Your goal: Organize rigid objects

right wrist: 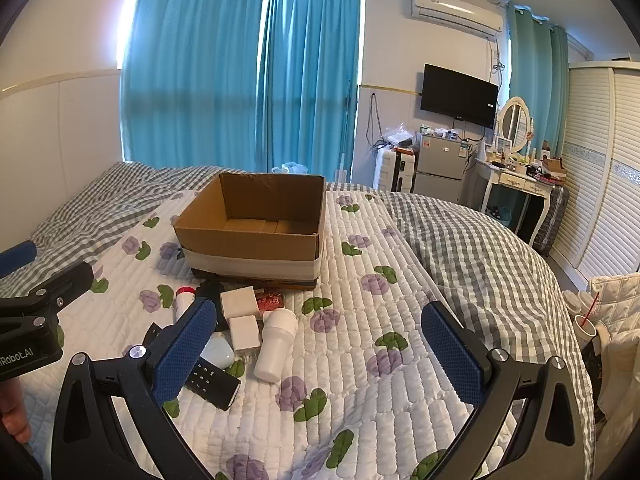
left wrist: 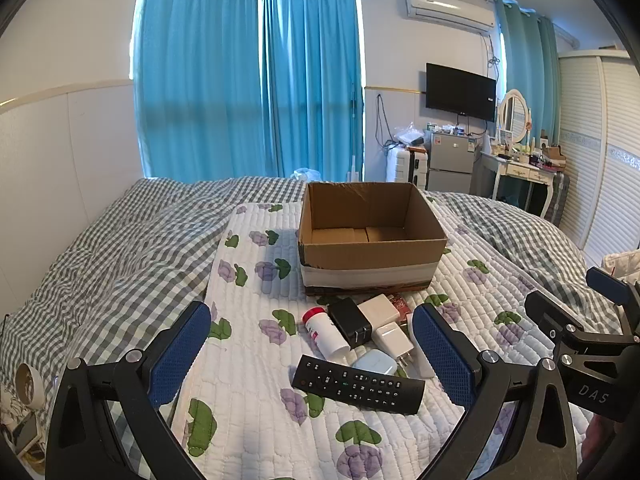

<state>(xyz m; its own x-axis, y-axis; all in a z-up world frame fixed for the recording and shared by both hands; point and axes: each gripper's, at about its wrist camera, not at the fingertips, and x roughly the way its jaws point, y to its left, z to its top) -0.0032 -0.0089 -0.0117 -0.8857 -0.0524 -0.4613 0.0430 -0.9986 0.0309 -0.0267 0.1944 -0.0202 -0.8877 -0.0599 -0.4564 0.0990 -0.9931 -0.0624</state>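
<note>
With the left gripper and right gripper both spread wide and empty, the rigid, probably light remote control lies on the quilt before the cardboard box, best pinched across its narrow sides.

Remote control half hidden behind a blue pad; dresser clutter too small to identify.

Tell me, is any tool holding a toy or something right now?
No, neither holds anything. The left tool and right tool both gape open above the bed.
</note>
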